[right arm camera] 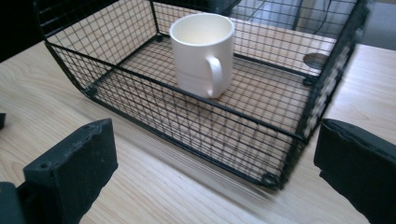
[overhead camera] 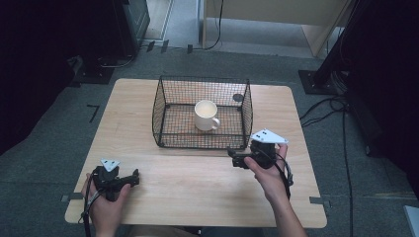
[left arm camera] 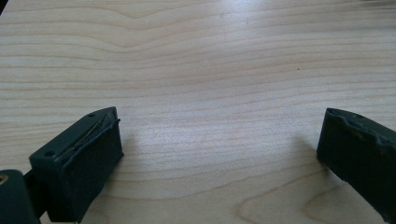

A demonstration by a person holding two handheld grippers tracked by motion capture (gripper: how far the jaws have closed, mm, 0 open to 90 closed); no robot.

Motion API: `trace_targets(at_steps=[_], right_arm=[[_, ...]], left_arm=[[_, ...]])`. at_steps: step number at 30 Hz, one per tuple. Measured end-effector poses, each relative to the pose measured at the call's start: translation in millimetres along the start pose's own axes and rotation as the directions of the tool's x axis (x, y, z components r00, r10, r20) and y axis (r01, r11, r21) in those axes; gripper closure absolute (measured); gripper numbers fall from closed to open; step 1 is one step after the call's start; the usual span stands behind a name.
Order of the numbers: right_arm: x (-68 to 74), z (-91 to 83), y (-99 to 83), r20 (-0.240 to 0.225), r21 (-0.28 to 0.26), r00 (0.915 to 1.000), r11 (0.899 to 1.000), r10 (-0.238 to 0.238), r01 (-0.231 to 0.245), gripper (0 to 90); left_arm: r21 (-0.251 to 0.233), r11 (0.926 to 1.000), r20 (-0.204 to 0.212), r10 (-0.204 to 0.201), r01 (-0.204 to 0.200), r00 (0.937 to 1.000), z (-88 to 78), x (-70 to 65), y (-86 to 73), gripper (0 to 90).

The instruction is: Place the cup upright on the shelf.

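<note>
A cream mug (overhead camera: 205, 115) (right arm camera: 201, 51) stands upright in the middle of a black wire basket (overhead camera: 197, 137) (right arm camera: 154, 100) at the back of the wooden table (overhead camera: 197, 182). Its handle points toward the front right. My right gripper (overhead camera: 234, 158) (right arm camera: 215, 163) hangs just in front of the basket's front right corner, open, with nothing between its jaws. My left gripper (overhead camera: 133, 177) (left arm camera: 219, 144) stays near the table's front left corner, open over bare wood (left arm camera: 210, 56).
A dark round spot (overhead camera: 238, 97) marks the table behind the basket. Cables (overhead camera: 321, 111) trail over the grey floor to the right. Dark stand bases (overhead camera: 316, 81) and wooden furniture (overhead camera: 276, 12) stand beyond the table's far edge.
</note>
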State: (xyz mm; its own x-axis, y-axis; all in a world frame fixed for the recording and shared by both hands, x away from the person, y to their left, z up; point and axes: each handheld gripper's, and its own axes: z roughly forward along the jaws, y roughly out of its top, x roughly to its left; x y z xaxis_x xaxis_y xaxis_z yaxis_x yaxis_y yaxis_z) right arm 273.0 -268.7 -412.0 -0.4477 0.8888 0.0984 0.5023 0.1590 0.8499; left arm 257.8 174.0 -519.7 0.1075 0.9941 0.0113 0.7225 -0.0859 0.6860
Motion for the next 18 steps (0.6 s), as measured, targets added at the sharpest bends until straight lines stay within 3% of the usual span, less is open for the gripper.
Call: trace_targets(at_steps=[18], right_arm=[[-38.1, -18.1, -43.0, 0.089, 0.029, 0.9940, 0.997, 0.063, -0.066, 0.0]], left_arm=[[0.000, 1.0000, 0.000, 0.000, 0.000, 1.0000, 0.0, 0.0, 0.0, 0.1]])
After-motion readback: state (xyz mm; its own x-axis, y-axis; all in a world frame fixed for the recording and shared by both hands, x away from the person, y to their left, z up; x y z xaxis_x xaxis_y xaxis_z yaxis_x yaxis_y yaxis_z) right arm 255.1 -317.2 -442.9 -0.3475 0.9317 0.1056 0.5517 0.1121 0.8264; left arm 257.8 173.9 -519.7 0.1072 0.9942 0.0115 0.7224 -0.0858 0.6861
